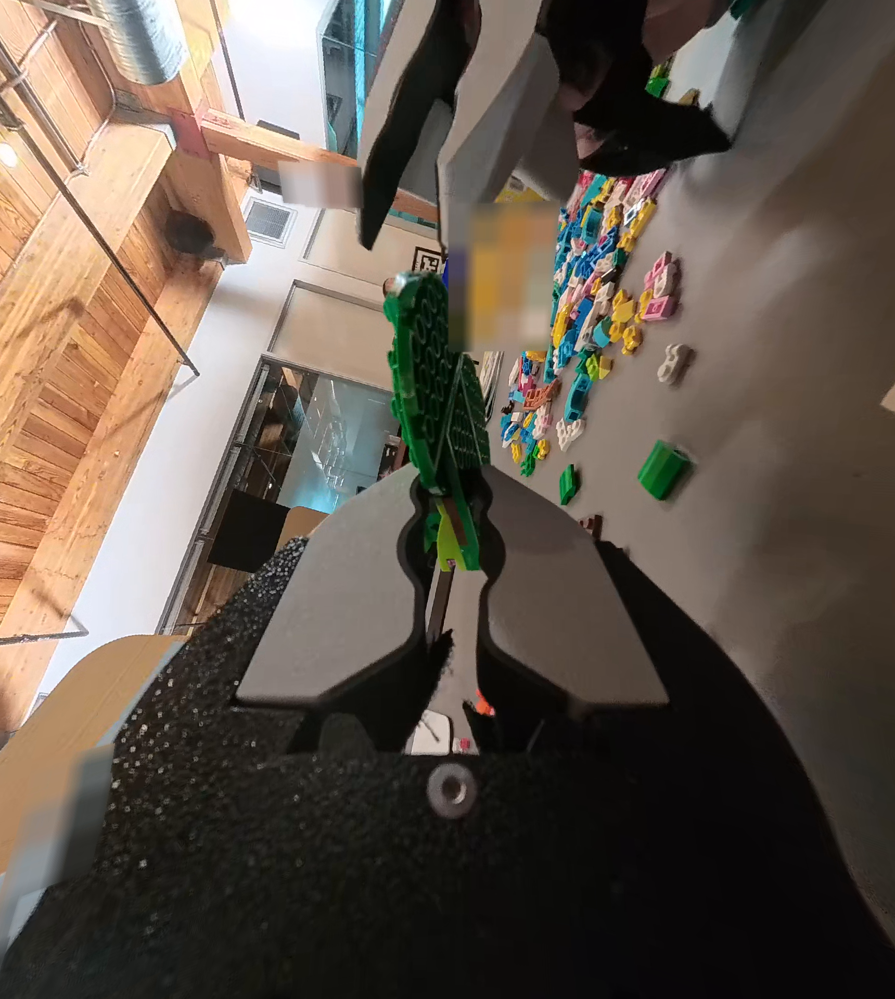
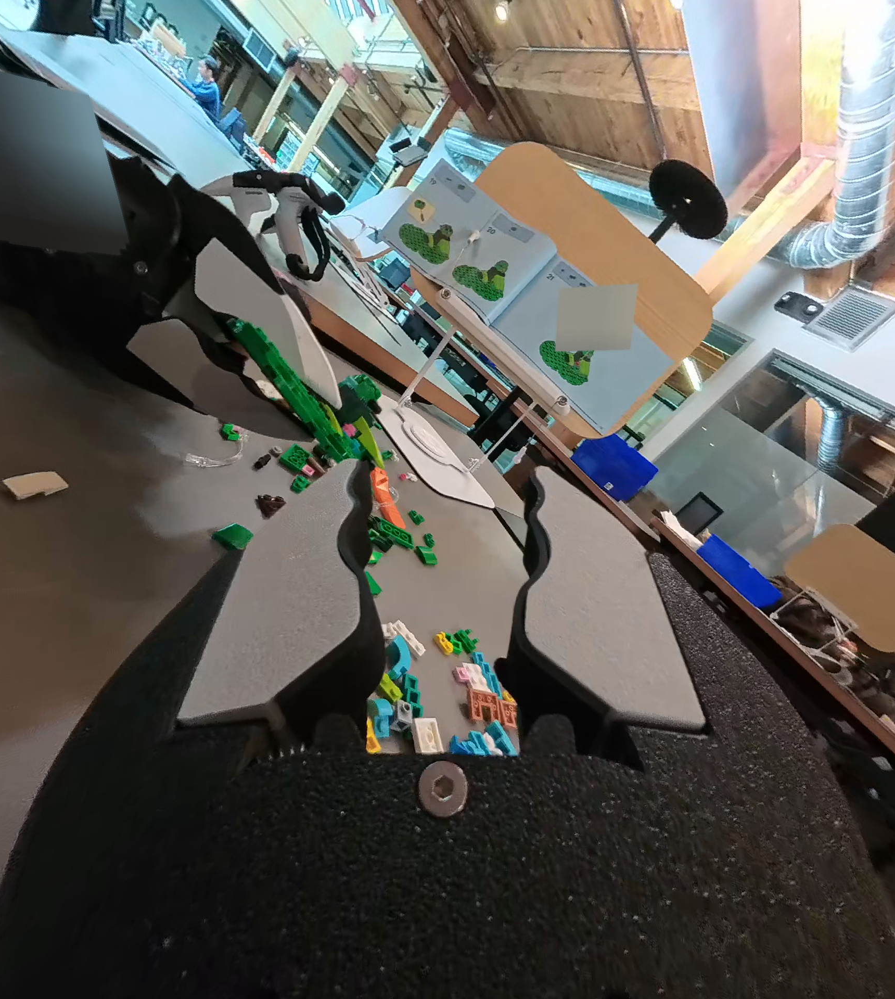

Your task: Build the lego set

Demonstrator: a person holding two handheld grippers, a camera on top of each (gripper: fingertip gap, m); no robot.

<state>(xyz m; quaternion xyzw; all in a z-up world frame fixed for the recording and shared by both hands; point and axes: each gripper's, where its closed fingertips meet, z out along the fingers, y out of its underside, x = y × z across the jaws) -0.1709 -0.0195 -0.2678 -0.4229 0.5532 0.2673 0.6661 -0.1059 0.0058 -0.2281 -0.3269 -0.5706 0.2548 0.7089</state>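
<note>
Green lego plate [image 1: 437,378] is pinched between left gripper [image 1: 451,519] jaws; right gripper [image 2: 442,503] jaws are spread.

the right claw [image 2: 445,486] is hovering agape over loose bricks [image 2: 437,697] on the grey worktop [image 2: 83,567]; the left claw [image 2: 278,373] is clutching a green build [image 2: 283,378].

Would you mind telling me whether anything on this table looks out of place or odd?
One thing stands out: a torn scrap of cardboard lies alone on the grey table, apart from the loose bricks. The scattered bricks suit a build in progress.
</note>
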